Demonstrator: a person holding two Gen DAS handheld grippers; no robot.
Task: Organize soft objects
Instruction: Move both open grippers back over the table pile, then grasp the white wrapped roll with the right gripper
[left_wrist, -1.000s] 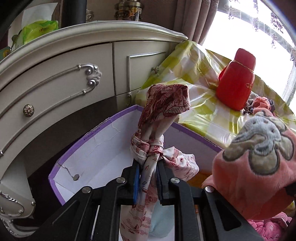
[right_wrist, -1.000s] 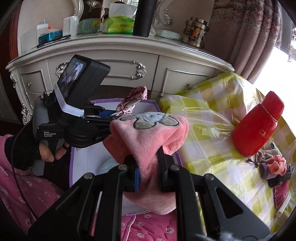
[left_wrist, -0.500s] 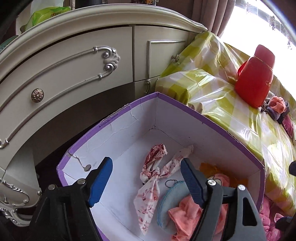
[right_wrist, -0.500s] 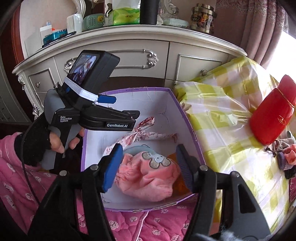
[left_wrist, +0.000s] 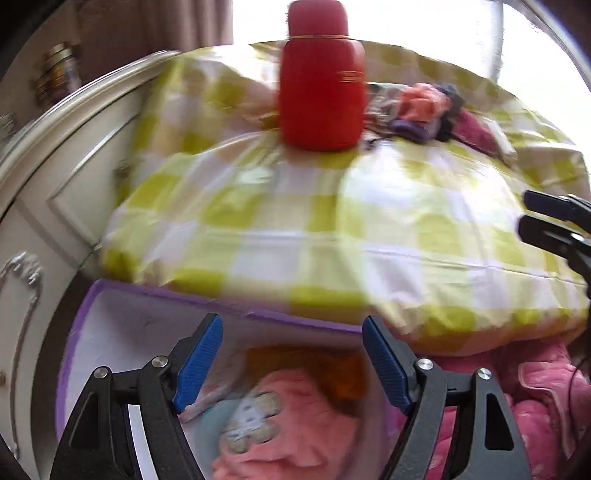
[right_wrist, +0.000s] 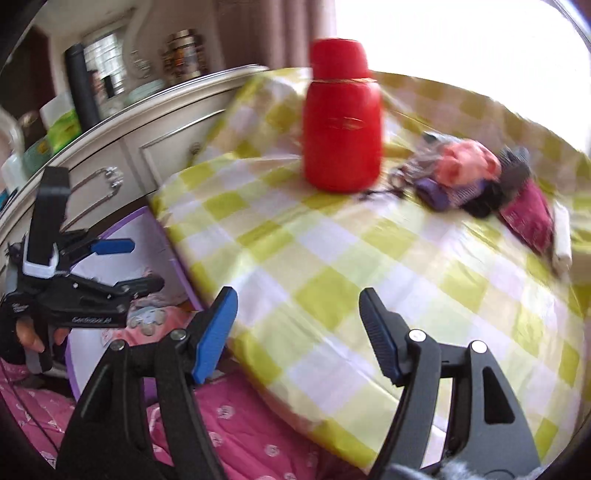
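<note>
My left gripper (left_wrist: 291, 325) hangs over the purple-rimmed white box (left_wrist: 122, 332), its jaws opening with nothing between them. In the box lies a pink plush cloth (left_wrist: 295, 417) with a grey flower patch. My right gripper (right_wrist: 298, 299) is above the near edge of the yellow-checked table (right_wrist: 332, 277); its jaws are opening too, with nothing between them. A pile of small soft things (right_wrist: 469, 173), pink, purple and dark, lies at the table's far side beside a red flask (right_wrist: 341, 125). In the right wrist view my left gripper (right_wrist: 140, 264) shows at the left, over the box (right_wrist: 147, 236).
A cream dresser (right_wrist: 155, 140) with bottles and jars on top stands behind the box. The red flask (left_wrist: 321, 85) stands upright next to the pile (left_wrist: 424, 107). Pink quilted fabric (right_wrist: 240, 424) lies below the table edge. A bright window is behind the table.
Both grippers let go: the floral scarf and the pink plush cloth dropped into the box. Both jaws opened wide and both grippers swung right, toward the table.
</note>
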